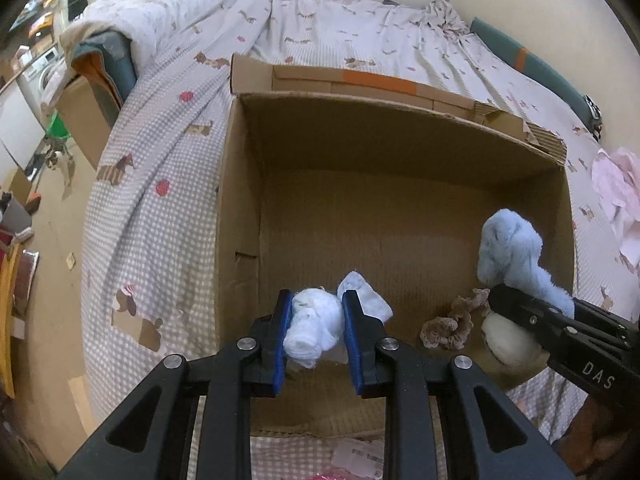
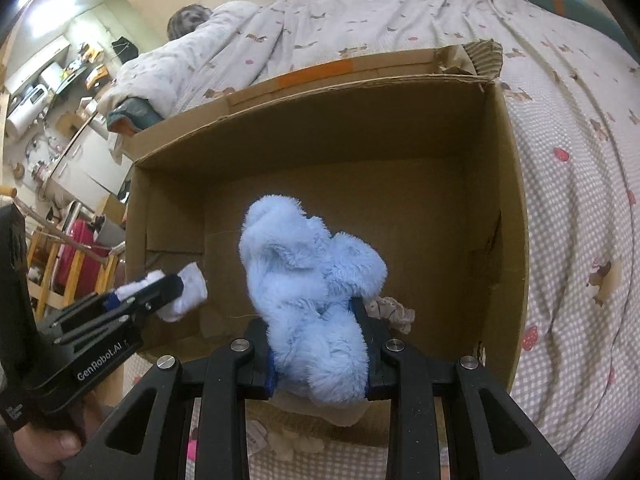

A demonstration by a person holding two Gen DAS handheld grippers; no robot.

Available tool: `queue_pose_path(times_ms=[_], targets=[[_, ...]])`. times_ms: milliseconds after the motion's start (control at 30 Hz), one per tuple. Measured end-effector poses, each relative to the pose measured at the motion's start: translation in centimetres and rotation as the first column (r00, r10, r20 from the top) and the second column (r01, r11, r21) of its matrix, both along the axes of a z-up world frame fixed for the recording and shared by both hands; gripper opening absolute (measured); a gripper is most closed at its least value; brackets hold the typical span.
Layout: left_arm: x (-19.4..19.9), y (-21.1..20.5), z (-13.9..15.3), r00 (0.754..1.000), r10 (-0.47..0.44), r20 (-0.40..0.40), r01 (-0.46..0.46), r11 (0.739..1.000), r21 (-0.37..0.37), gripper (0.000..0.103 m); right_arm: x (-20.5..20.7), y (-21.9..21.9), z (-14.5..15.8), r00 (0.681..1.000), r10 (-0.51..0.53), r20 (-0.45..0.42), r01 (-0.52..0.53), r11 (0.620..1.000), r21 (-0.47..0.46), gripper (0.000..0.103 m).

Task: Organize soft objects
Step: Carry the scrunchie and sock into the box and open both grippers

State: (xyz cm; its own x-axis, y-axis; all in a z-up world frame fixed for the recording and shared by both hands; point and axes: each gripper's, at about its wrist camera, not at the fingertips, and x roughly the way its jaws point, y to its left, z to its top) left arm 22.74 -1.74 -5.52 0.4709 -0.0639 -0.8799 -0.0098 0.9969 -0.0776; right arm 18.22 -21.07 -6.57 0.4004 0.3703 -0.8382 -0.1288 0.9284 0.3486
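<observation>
An open cardboard box stands on the bed. My left gripper is shut on a rolled white sock, held inside the box near its front left. My right gripper is shut on a fluffy light-blue plush item, held inside the box at its right side. A beige ruffled scrunchie lies on the box floor below the right gripper. A cream soft object lies beside the scrunchie, partly hidden by the right gripper.
The box sits on a checked bedsheet printed with dogs. A pink-white cloth lies on the bed right of the box. A bunched duvet lies at the far end. A hand grips the left tool. Room clutter fills the left floor.
</observation>
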Motion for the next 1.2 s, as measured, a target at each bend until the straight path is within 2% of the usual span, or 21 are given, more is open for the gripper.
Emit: queue_pose_path(times_ms=[200,400,433,500,533,567,767,800,833,900,1067,1133,1200], targets=[[-0.1,-0.5,0.0,1.0,-0.008,0.006,0.008,1.0,0.013,0.023,0.0,0.2,-0.6,1.0,0.005,-0.029,-0.005,1.0,0.001,0.031],[-0.2,-1.0,0.1,0.999,-0.034,0.015,0.033,0.999,0.035,0.03,0.2,0.3,-0.8,0.999,0.003,-0.039,-0.003,1.0,-0.004,0.032],[-0.2,-0.9,0.0,1.0,-0.029,0.013,0.028,0.999,0.033,0.035,0.3,0.3,-0.9,0.999,0.004,-0.042,-0.004,1.0,-0.001,0.032],[-0.3,-0.9,0.3,1.0,-0.012,0.024,0.011,0.999,0.043,0.053,0.3,0.4,-0.9,0.999,0.005,-0.045,-0.005,1.0,0.0,0.032],[-0.4,-0.9,0.6,0.999,-0.006,0.035,0.004,0.999,0.053,0.067,0.4,0.5,-0.9,0.999,0.006,-0.048,-0.006,1.0,0.001,0.032],[-0.5,-0.9,0.9,0.999,-0.005,0.049,0.002,0.998,0.06,0.075,0.5,0.5,-0.9,0.999,0.005,-0.049,-0.005,1.0,0.006,0.032],[-0.6,-1.2,1.6,0.997,-0.03,0.066,0.024,0.996,0.089,0.076,0.5,0.4,-0.7,0.999,-0.007,-0.044,0.008,1.0,0.021,0.034],[-0.6,-1.1,1.7,0.997,-0.03,0.066,0.024,0.996,0.088,0.076,0.5,0.3,-0.8,0.999,-0.007,-0.046,0.008,1.0,0.024,0.039],[-0.6,-1.1,1.7,0.997,-0.031,0.065,0.025,0.996,0.089,0.076,0.4,0.1,-0.8,0.999,-0.009,-0.051,0.011,0.999,0.031,0.05],[-0.7,-1.3,1.7,0.997,-0.037,0.063,0.031,0.995,0.096,0.076,0.4,-0.2,-0.8,0.998,-0.024,-0.056,0.028,0.998,0.061,0.06],[-0.9,-1.8,2.3,0.996,-0.05,0.078,0.042,0.993,0.108,0.076,0.3,-1.2,-0.4,0.997,-0.066,-0.045,0.07,0.994,0.083,0.066],[-1.0,-1.8,2.6,0.995,-0.049,0.089,0.038,0.992,0.117,0.076,0.2,-1.6,-0.2,0.995,-0.086,-0.045,0.09,0.991,0.095,0.078],[-1.0,-1.6,2.6,0.995,-0.041,0.094,0.029,0.991,0.128,0.076,-0.2,-2.2,-0.1,0.993,-0.103,-0.058,0.11,0.985,0.133,0.083]])
